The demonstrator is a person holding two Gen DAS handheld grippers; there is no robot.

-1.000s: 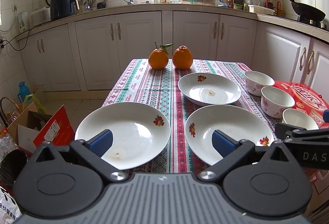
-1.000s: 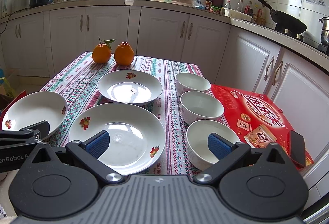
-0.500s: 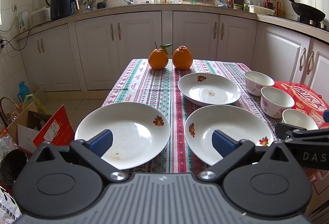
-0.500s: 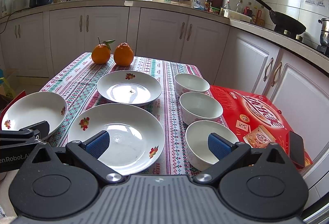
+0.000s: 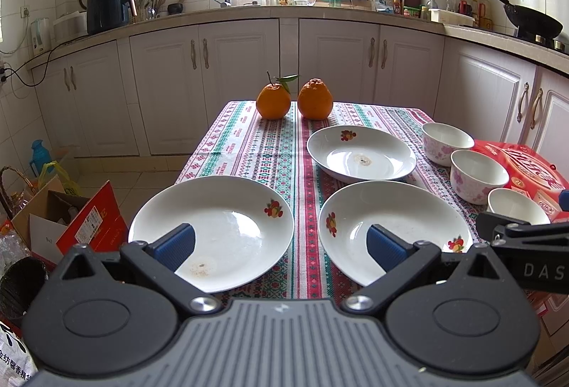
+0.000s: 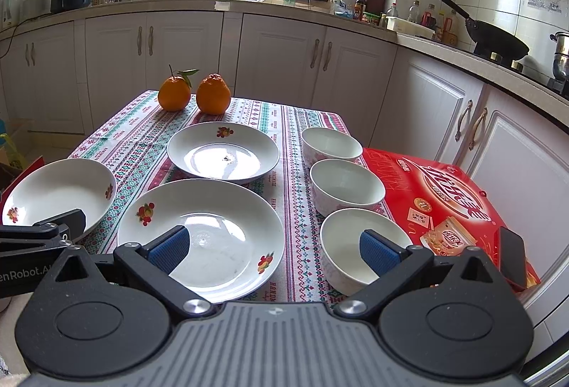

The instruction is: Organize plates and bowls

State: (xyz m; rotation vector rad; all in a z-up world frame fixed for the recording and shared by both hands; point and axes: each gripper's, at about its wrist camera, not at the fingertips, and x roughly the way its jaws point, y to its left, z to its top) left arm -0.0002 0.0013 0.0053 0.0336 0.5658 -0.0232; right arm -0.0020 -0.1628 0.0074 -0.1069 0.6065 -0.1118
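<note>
Both tools, left tool (image 5: pixel 281 243) and right tool (image 6: pixel 272 246), gape empty over slick, breakable plates (image 5: pixel 213 227), best pinched at the lower-frame rims.

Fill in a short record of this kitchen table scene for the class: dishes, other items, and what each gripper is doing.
plates: three, unstacked; left plate, middle plate, far plate
bowls: three in a row; near bowl, middle bowl, far bowl
fruit: two oranges at the far edge
other: red box with a phone on it
left gripper: open, empty
right gripper: open, empty
</note>
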